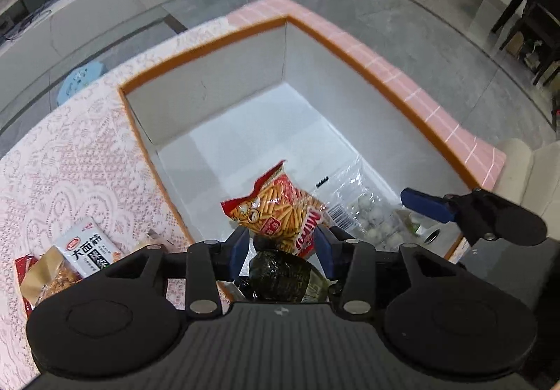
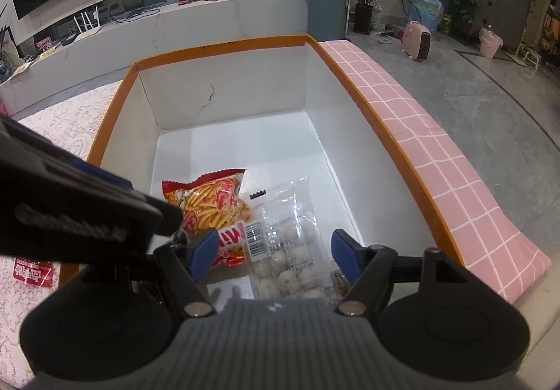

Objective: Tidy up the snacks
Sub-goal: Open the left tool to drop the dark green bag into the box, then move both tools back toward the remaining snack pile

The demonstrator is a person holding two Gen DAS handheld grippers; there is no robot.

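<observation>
A white box with an orange rim stands on the table. In it lie a red bag of stick snacks and a clear pack of white balls. My left gripper is shut on a dark green seaweed-wrapped snack, held over the box's near edge. My right gripper is open and empty above the clear pack. It shows in the left wrist view at the right.
Outside the box to the left, a white noodle snack pack, a brown bag and a red packet lie on the lace tablecloth. A pink checked cloth runs along the box's right side.
</observation>
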